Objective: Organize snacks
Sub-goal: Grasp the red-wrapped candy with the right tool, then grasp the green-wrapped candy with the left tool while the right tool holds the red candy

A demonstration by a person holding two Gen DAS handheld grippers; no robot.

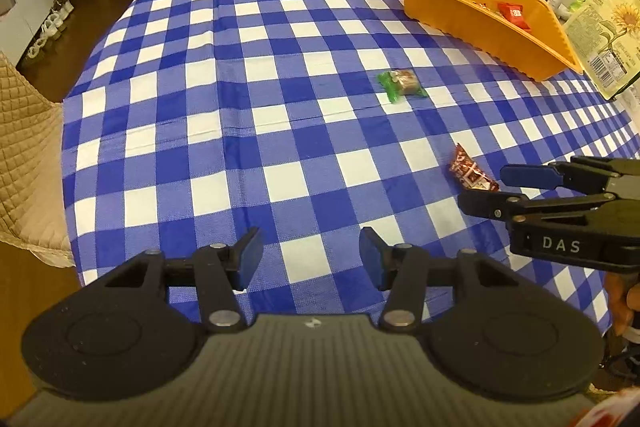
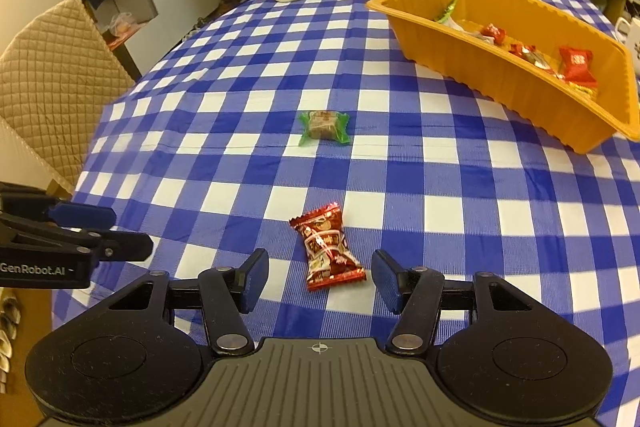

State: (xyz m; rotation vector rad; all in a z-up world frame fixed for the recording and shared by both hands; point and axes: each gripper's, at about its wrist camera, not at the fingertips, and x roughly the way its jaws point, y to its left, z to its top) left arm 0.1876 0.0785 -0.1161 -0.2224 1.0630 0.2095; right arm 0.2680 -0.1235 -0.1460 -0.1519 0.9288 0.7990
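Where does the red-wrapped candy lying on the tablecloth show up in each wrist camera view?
Left wrist view: the red candy lies low at the right, beside the right gripper tips.
Right wrist view: the red candy lies low in the middle, between that gripper's open fingers.
Shared landmark: the green-wrapped candy lies beyond it in both, with the orange tray farther right.

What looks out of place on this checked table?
Two snacks lie loose on the cloth, outside the orange tray that holds the others: a green-wrapped one mid-table and a red-wrapped one just ahead of the open right gripper. Nothing looks spilled or damaged.
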